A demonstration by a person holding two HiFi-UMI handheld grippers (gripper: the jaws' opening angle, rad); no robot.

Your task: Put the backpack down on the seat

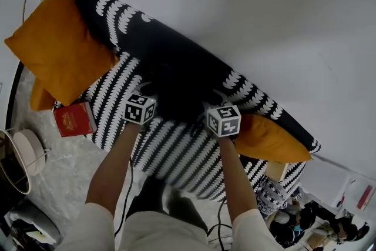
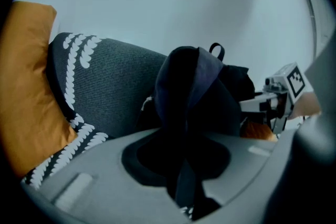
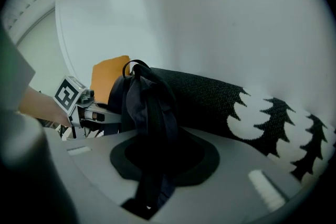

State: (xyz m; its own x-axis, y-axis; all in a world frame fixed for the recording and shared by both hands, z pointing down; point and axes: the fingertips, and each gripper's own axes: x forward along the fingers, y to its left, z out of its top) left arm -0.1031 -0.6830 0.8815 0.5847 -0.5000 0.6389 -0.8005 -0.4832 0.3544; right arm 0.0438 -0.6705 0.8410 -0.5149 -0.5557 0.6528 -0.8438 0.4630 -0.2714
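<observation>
A dark backpack point(image 1: 176, 88) rests on the black-and-white patterned sofa point(image 1: 176, 153), leaning against its backrest. It lies between my two grippers. My left gripper point(image 1: 150, 96) reaches it from the left and my right gripper point(image 1: 214, 101) from the right. In the left gripper view a dark strap of the backpack point(image 2: 194, 86) runs down into the left gripper point(image 2: 186, 196), which is shut on it. In the right gripper view a strap of the backpack point(image 3: 144, 97) likewise runs into the right gripper point(image 3: 149, 202), shut on it. The jaw tips themselves are hidden by strap fabric.
A large orange cushion point(image 1: 56, 44) leans at the sofa's left end and a second orange cushion point(image 1: 267, 138) lies at its right end. A red box point(image 1: 74, 119) sits at the seat's left front corner. A round white stand point(image 1: 26, 153) is on the floor at left.
</observation>
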